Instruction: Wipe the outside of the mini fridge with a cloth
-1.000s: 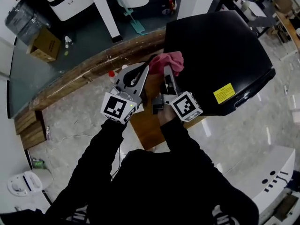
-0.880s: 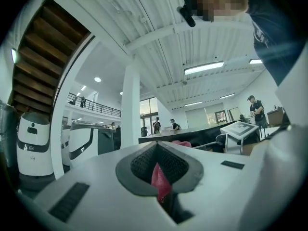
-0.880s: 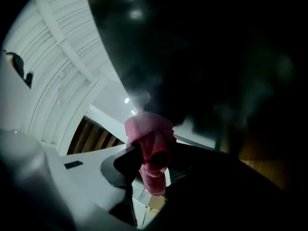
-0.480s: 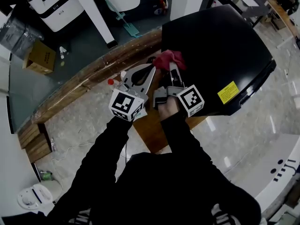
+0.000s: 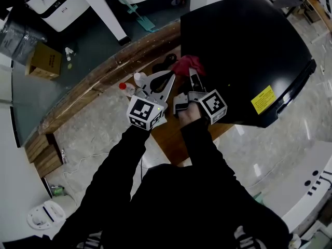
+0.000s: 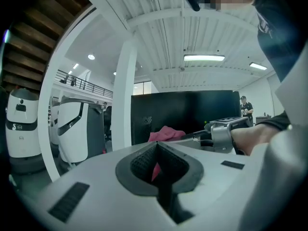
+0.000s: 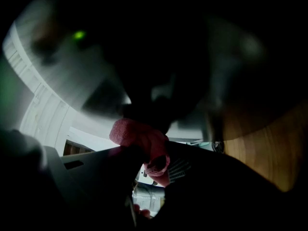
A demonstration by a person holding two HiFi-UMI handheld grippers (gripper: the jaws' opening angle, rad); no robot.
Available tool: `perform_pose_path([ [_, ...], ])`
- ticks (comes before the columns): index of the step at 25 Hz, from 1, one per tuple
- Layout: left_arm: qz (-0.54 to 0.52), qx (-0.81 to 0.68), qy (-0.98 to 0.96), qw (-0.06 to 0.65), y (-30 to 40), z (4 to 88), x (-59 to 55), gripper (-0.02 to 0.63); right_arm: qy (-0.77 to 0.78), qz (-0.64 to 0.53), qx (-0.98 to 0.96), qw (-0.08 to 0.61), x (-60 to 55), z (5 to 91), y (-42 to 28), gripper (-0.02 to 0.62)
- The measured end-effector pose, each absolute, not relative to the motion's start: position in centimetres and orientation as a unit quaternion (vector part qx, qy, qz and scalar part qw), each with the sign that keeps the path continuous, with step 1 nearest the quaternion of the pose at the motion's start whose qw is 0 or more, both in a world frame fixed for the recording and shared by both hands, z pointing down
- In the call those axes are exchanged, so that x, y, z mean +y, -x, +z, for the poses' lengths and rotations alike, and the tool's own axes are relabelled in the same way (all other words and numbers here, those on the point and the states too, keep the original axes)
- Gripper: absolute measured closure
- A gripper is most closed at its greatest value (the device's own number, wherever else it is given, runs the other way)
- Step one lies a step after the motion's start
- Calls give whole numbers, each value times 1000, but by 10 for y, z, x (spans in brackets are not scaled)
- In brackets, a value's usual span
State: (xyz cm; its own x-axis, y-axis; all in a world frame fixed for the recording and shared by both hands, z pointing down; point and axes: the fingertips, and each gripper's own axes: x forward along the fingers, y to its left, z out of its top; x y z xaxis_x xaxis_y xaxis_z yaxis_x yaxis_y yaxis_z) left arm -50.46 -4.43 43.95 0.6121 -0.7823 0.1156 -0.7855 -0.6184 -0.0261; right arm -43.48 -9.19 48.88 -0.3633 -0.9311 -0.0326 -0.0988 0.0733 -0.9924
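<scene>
Right gripper point(image 5: 193, 74): my jaws were clamped on the pink cloth point(image 5: 185, 65).
Cloth: bunched against a side wall of the black mini fridge point(image 5: 244, 45), above the wooden table point(image 5: 165, 135).
Left gripper point(image 5: 169, 78): my jaws were together, nothing between them, just beside the cloth.

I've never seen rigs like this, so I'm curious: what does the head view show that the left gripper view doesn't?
Only the head view: the yellow sticker on the mini fridge and a cardboard box on the floor. Only the left gripper view: ceiling lights and a distant standing person. Both: that fridge, and the right claw gripping the pink cloth.
</scene>
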Motion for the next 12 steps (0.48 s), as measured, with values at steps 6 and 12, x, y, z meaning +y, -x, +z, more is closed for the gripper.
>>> perform_pose_path([
  [6, 90, -433, -896, 42, 504, 489, -45, 600, 426, -563, 607, 364, -98, 544, 440, 468],
  [12, 131, -428, -891, 78, 505, 545, -54, 600, 455, -583, 584, 336, -106, 604, 446, 468],
])
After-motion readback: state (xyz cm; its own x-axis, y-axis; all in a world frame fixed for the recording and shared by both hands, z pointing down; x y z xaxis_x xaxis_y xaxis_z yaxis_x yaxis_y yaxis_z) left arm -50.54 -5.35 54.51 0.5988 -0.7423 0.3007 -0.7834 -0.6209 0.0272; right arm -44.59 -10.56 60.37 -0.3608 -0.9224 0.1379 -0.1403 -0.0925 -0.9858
